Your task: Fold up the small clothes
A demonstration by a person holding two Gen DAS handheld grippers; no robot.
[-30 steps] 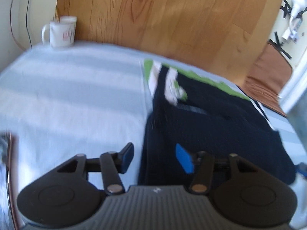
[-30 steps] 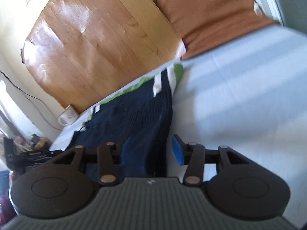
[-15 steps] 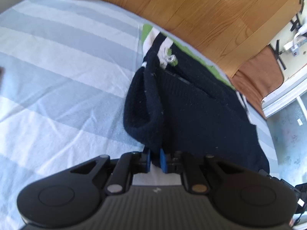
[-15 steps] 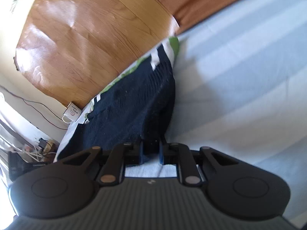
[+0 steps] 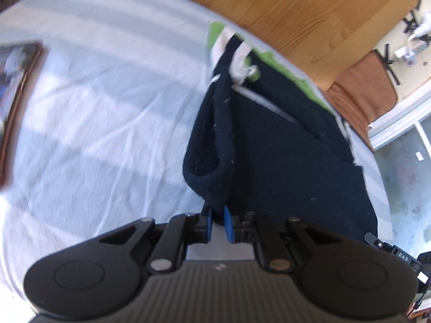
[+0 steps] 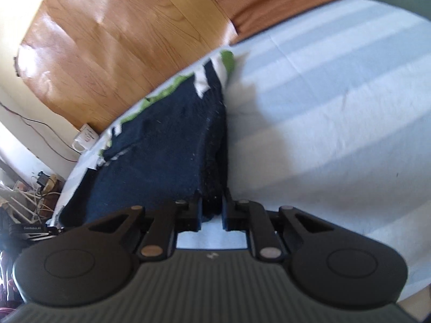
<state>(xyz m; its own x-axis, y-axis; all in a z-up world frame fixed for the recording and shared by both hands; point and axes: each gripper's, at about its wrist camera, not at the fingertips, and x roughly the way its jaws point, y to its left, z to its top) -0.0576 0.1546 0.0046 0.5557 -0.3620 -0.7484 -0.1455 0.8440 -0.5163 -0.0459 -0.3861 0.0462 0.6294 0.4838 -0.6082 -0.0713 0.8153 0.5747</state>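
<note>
A dark navy knit garment (image 5: 282, 156) with white and green trim lies on the striped light-blue sheet (image 5: 94, 107). My left gripper (image 5: 218, 224) is shut on its near left corner, lifting the edge into a hanging fold. In the right wrist view the same garment (image 6: 167, 145) stretches away from me, and my right gripper (image 6: 211, 214) is shut on its near right corner, raised off the sheet (image 6: 336, 121). The far green and white hem (image 6: 221, 62) rests at the bed's far edge.
A white mug (image 6: 86, 137) stands at the bed's far left corner. A framed picture (image 5: 16, 86) lies at the left. Beyond the bed are wooden floor (image 5: 309, 13) and a brown mat (image 5: 361, 86). Cables and clutter (image 6: 29, 188) sit left.
Both grippers closed on the garment's near corners and have lifted them off the sheet; the near edge now hangs from the fingers and the views have risen.
</note>
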